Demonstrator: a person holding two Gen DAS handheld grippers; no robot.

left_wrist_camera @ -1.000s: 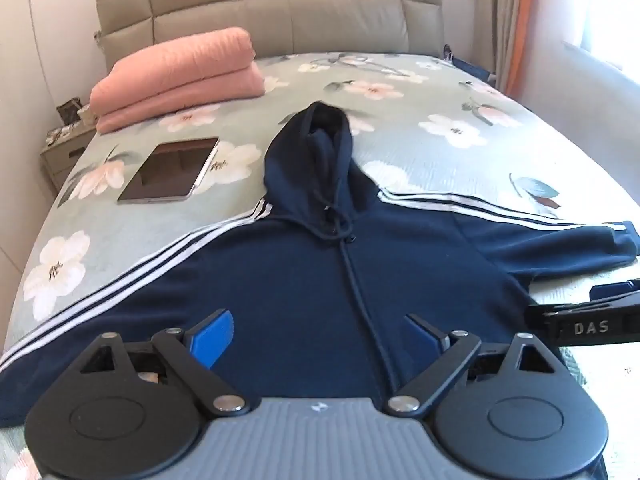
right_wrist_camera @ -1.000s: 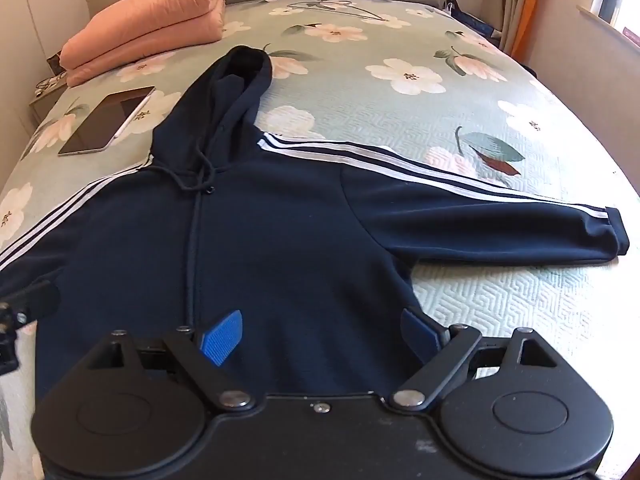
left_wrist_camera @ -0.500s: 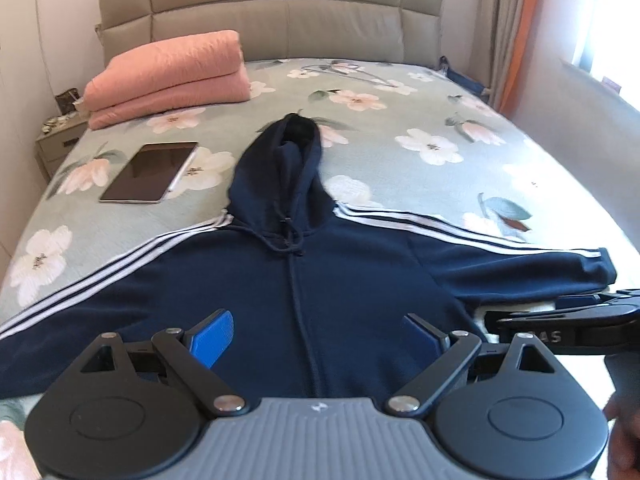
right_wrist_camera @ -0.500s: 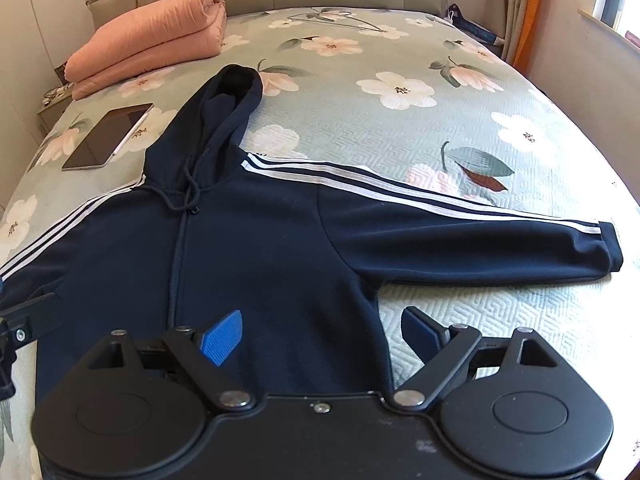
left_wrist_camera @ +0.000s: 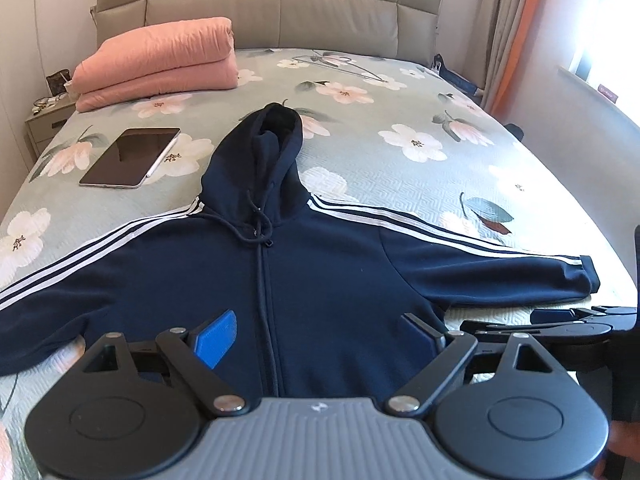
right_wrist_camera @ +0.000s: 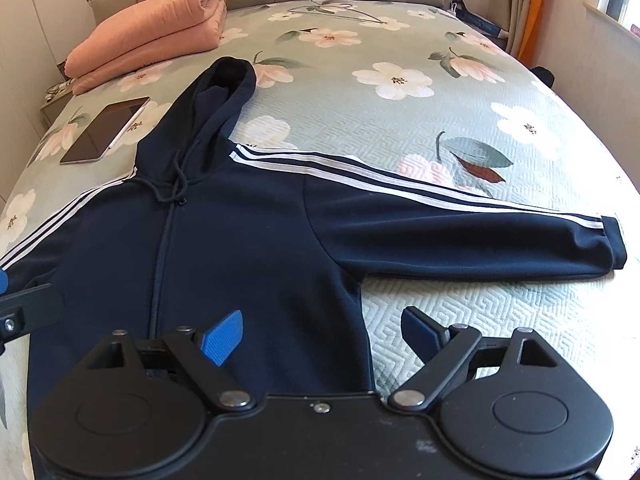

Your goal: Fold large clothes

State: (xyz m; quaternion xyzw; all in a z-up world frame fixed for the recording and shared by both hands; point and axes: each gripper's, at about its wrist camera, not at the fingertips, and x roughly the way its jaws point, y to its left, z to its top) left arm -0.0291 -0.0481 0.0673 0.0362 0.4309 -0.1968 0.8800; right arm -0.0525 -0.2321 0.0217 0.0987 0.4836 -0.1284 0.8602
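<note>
Left wrist: left gripper [left_wrist_camera: 320, 340] jaws apart, empty, over hoodie [left_wrist_camera: 320, 280] hem. Right gripper [right_wrist_camera: 322, 332] jaws apart, at hem's right edge. Hoodie flat on bed [left_wrist_camera: 400, 92], sleeves spread. Far left: tablet [left_wrist_camera: 130, 157], pink quilt [left_wrist_camera: 160, 60].

Bed [left_wrist_camera: 400, 92] w/ green floral quilted cover, padded beige headboard [left_wrist_camera: 272, 4] vs pale wall. Small nightstand [left_wrist_camera: 46, 126] at left, cluttered top. Window [left_wrist_camera: 596, 40] at right, strong daylight; beige & orange curtains [left_wrist_camera: 516, 36] in corner.
</note>
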